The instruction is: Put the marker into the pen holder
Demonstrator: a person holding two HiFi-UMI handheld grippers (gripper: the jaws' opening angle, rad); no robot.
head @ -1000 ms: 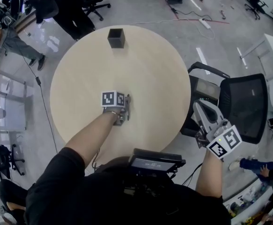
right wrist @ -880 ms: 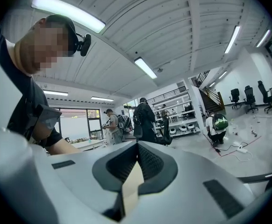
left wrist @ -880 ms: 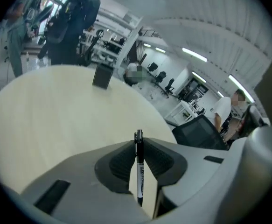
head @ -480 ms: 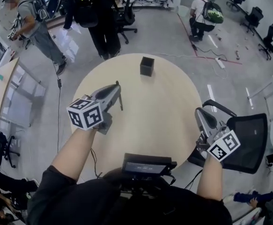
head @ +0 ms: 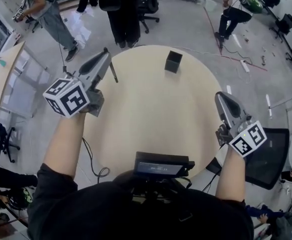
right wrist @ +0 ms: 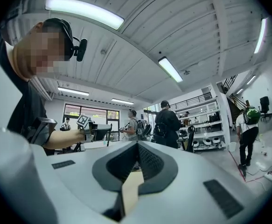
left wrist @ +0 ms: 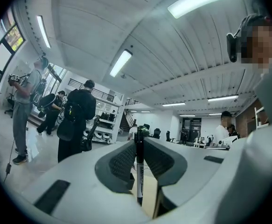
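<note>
My left gripper (head: 104,55) is raised over the left edge of the round beige table (head: 151,114), shut on a black marker (head: 113,73) that hangs down from its jaws. In the left gripper view the marker (left wrist: 139,171) stands upright, pinched between the ribbed pads (left wrist: 124,160). The black square pen holder (head: 173,61) stands upright near the table's far edge, to the right of the marker and well apart from it. My right gripper (head: 221,96) hovers off the table's right edge, jaws together with nothing in them; the right gripper view (right wrist: 136,147) shows the same.
Several people stand on the floor beyond the table's far side (head: 118,14). A black office chair (head: 273,149) sits at the right. A glass partition and a desk (head: 5,79) are at the left. Cables lie on the floor at the far right.
My left gripper has risen from the table top with the marker and swung up and to the left. The right gripper has stayed beside the right edge.
</note>
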